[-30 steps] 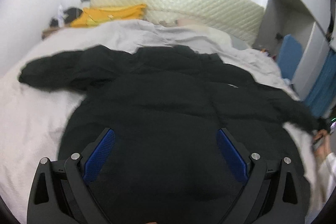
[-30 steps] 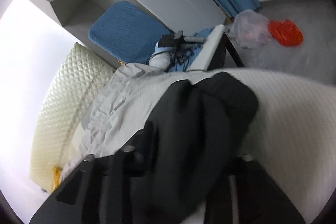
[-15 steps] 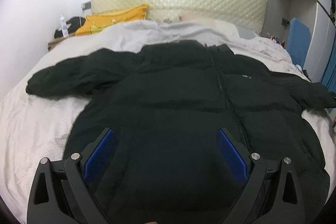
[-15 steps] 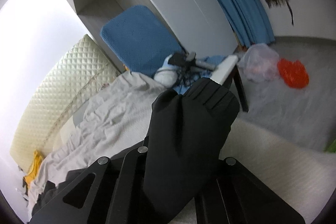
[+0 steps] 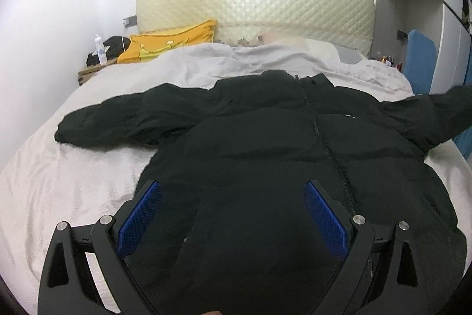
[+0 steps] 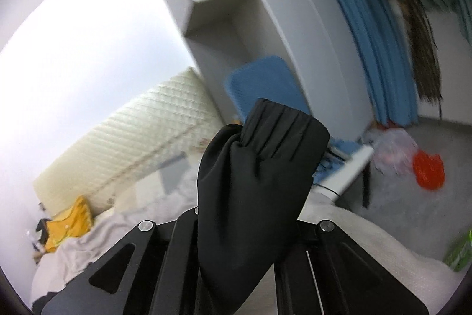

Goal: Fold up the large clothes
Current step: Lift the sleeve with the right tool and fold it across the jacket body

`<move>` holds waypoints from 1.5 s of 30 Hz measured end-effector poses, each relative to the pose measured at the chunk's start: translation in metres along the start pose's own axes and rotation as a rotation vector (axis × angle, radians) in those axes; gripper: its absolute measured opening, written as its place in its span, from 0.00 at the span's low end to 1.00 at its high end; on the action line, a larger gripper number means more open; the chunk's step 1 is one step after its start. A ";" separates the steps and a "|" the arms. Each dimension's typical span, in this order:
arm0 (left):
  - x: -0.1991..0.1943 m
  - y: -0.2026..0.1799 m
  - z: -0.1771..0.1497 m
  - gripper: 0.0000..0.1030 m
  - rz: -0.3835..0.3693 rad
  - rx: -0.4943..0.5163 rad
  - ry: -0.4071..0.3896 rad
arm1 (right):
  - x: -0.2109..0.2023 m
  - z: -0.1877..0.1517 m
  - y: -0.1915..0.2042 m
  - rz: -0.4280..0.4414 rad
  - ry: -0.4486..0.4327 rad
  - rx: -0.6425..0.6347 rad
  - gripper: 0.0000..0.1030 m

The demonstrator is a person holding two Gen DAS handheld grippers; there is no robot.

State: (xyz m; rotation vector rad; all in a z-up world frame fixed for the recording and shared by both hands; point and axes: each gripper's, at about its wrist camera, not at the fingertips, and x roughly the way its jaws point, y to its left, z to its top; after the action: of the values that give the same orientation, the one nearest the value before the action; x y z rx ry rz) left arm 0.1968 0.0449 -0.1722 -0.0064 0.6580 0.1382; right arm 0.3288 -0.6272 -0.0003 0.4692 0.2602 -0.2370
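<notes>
A large black puffer jacket (image 5: 265, 155) lies front up on the bed (image 5: 53, 185), zipper running down its right half and collar toward the headboard. Its left sleeve (image 5: 124, 120) rests spread on the sheet. Its right sleeve (image 5: 442, 108) rises off the bed toward the right edge of the left wrist view. My left gripper (image 5: 233, 214) hovers open over the jacket's lower hem, blue pads (image 5: 138, 214) wide apart with nothing gripped. In the right wrist view my right gripper (image 6: 244, 214) is shut on the cuff end of that sleeve (image 6: 265, 161), lifted well above the bed; the cloth hides the fingertips.
A quilted cream headboard (image 5: 265, 8) and rumpled grey bedding (image 5: 236, 61) lie beyond the jacket. A yellow cushion (image 5: 171, 40) and a bottle (image 5: 100, 49) sit far left. White wardrobes (image 6: 309, 34), a blue chair back (image 6: 265, 84), blue curtains (image 6: 374, 43) and bags on the floor (image 6: 413, 158) stand right of the bed.
My right gripper has closed on the sleeve cuff and lifted it high off the bed while rolling. The left gripper's view swung slightly; it stays open over the hem.
</notes>
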 end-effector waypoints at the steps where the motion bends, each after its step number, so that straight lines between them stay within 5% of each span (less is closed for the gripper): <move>1: -0.004 0.002 0.000 0.95 0.005 0.000 -0.009 | -0.007 0.004 0.016 0.008 -0.002 -0.027 0.04; 7: -0.038 0.022 0.005 0.95 0.032 -0.032 -0.118 | -0.058 0.013 0.151 0.145 -0.015 -0.196 0.04; 12: -0.039 0.035 0.003 0.95 0.039 -0.022 -0.098 | -0.078 -0.007 0.257 0.223 -0.013 -0.362 0.04; 26: -0.021 0.082 0.013 0.95 -0.008 -0.087 -0.067 | -0.058 -0.168 0.465 0.525 0.190 -0.544 0.05; 35: -0.004 0.102 0.008 0.95 0.011 -0.098 -0.046 | -0.025 -0.319 0.525 0.616 0.407 -0.604 0.08; 45: 0.011 0.111 0.005 0.95 0.013 -0.125 -0.022 | 0.011 -0.465 0.520 0.578 0.618 -0.685 0.08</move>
State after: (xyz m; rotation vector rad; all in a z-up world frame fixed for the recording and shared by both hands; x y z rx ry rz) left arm 0.1943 0.1562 -0.1708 -0.1210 0.6269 0.1920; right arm 0.3968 0.0406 -0.1889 -0.0922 0.7600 0.5673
